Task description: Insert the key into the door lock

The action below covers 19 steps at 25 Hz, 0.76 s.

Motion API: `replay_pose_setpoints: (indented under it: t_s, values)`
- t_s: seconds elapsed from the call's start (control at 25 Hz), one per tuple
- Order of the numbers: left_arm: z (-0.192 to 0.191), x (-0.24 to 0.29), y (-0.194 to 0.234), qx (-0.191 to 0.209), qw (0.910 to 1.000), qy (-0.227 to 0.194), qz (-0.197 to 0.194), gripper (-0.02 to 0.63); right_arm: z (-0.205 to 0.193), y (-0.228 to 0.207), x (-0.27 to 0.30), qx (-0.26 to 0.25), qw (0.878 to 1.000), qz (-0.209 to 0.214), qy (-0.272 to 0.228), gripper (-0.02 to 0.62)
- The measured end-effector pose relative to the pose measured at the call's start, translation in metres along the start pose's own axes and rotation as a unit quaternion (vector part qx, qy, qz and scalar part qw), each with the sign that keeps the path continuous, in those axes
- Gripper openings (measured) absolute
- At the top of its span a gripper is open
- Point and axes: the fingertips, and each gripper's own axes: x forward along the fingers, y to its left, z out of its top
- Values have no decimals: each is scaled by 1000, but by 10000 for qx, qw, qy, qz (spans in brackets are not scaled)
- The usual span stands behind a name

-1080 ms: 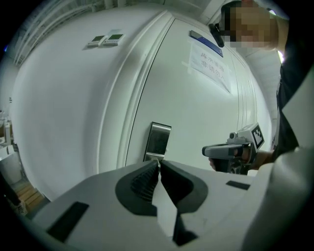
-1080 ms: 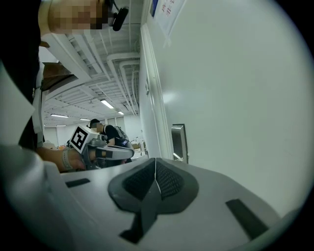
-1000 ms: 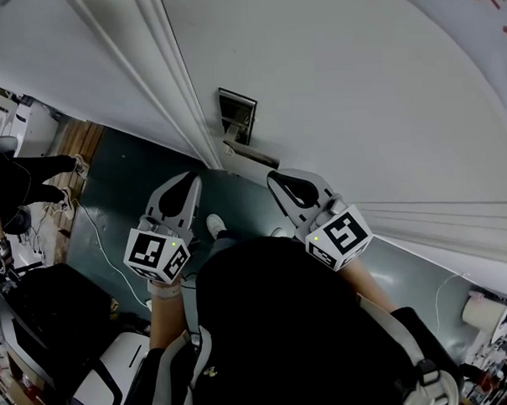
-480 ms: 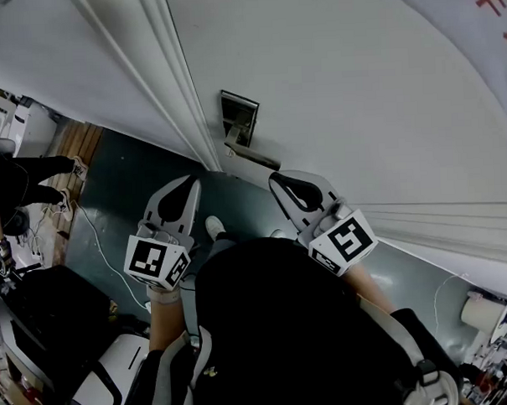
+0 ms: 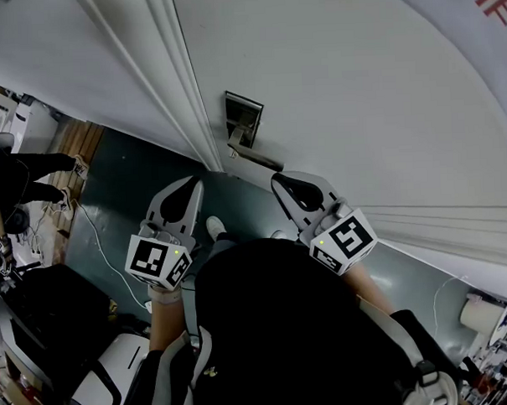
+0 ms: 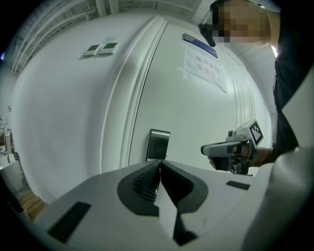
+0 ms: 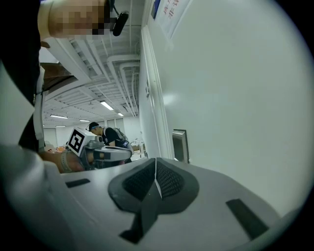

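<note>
White door (image 5: 357, 84) with its frame (image 5: 176, 66) fills most of the head view, with grey-green floor (image 5: 127, 178) below and a person in black (image 5: 18, 178) far off at left. Lock plate (image 5: 243, 118) sits on the door near the frame edge, steel and upright, with the lever handle (image 5: 256, 158) just under it pointing away from the frame. The same plate shows in the left gripper view (image 6: 158, 145) and the right gripper view (image 7: 180, 144). Keyhole is too small to make out in any view. Left claw (image 5: 188, 185) hangs below the plate toward the frame side, jaws pressed together (image 6: 159, 165), nothing seen between them. Right claw (image 5: 284, 183) is below the handle, jaws also together (image 7: 156, 163), only a thin pale seam there, no key readable. Both claws are near the lock but apart from it, touching neither plate nor handle. No key shows anywhere: none sticking out of the plate, none in a claw, so where it is can't be told. Judging progress: the pictures don't show a key seated in the lock, so the insertion doesn't read as done; a key has to be in a claw and lined up on the keyhole before it can go in
</note>
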Motion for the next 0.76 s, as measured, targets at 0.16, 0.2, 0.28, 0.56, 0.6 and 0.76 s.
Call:
replay_pose_setpoints:
  t_s: [0.16,0.2,0.28,0.56,0.6,0.76]
  values:
    - [-7,1,2,-11,10000,52,-29,11,-1,1,2,3,10000,-1,-3,15]
    - [-9,2,2,-18,10000,73,-40,11,-2,0,3,5,10000,-1,2,15]
    - [-11,3,3,-48,9999,95,-44,11,-4,0,4,5,10000,3,18,15]
    - [-13,3,6,-94,9999,104,-77,9,-3,1,7,-2,10000,-7,72,15]
    - [-14,3,6,-99,9998,124,-90,9,-4,1,7,-1,10000,-3,76,15]
    - [-17,5,8,-160,9996,192,-157,9,-4,1,11,2,10000,16,88,15]
